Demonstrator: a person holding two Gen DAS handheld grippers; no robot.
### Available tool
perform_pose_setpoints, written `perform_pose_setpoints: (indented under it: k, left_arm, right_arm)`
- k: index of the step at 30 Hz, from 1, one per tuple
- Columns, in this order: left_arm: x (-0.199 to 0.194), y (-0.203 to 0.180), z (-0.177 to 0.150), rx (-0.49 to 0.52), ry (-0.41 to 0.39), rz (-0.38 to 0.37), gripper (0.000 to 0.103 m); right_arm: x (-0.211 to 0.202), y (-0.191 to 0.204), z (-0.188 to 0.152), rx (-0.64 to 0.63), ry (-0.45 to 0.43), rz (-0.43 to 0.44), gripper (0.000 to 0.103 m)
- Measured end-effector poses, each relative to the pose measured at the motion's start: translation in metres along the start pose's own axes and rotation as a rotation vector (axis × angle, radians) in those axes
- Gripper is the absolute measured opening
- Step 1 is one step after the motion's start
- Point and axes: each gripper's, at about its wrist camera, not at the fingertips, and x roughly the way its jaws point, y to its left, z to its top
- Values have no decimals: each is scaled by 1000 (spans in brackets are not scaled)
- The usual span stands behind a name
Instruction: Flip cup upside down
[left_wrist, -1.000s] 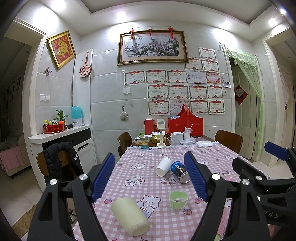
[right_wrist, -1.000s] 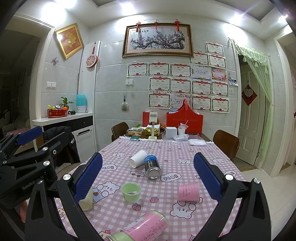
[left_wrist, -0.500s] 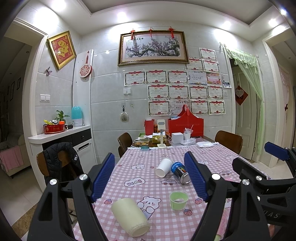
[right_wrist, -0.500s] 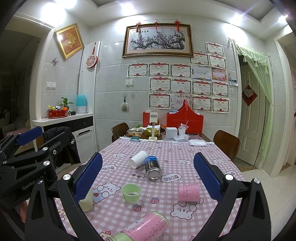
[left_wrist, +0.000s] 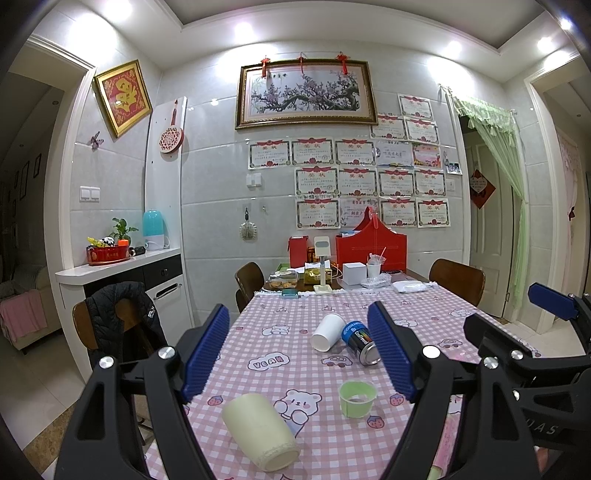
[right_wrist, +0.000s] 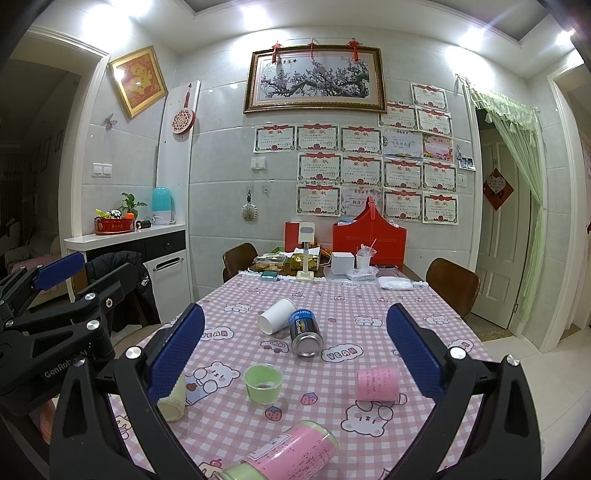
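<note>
Table (right_wrist: 369, 306): covered by a pink checked cloth with bear prints; far edge set against the tiled wall.
Green cup (right_wrist: 263, 382): upright, mouth up, seen toward the near edge of the table, midway across.
Cream cup (left_wrist: 260, 431): lying on its side at the near left corner.
White paper cup (right_wrist: 277, 316): on its side at the table's middle, touching a battery-print can (right_wrist: 306, 333), also on its side.
Pink cup (right_wrist: 377, 382): on its side toward the near right edge.
Pink-labelled tin (right_wrist: 291, 452): lying at the near edge.
Far edge: red box (right_wrist: 369, 240) and small clutter noted.
Room: framed blossom painting (right_wrist: 316, 79), rows of certificates, wooden chairs, green door curtain.
Left hand-held gripper (left_wrist: 299, 350): jaws apart, holding nothing, above the near left corner.
Right hand-held gripper (right_wrist: 295, 352): jaws apart, holding nothing, above the near edge.
</note>
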Motion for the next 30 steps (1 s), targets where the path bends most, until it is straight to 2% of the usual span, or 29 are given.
perform_pose_setpoints:
  k: [20,30]
  left_arm:
    - [8,5,-9,-26,7,3,76]
    - [9,-1,-12,-1,-1,28,76]
  right_arm:
    - [9,3,-5,-3,15,4,95]
    - [14,4,-9,2,26,5,95]
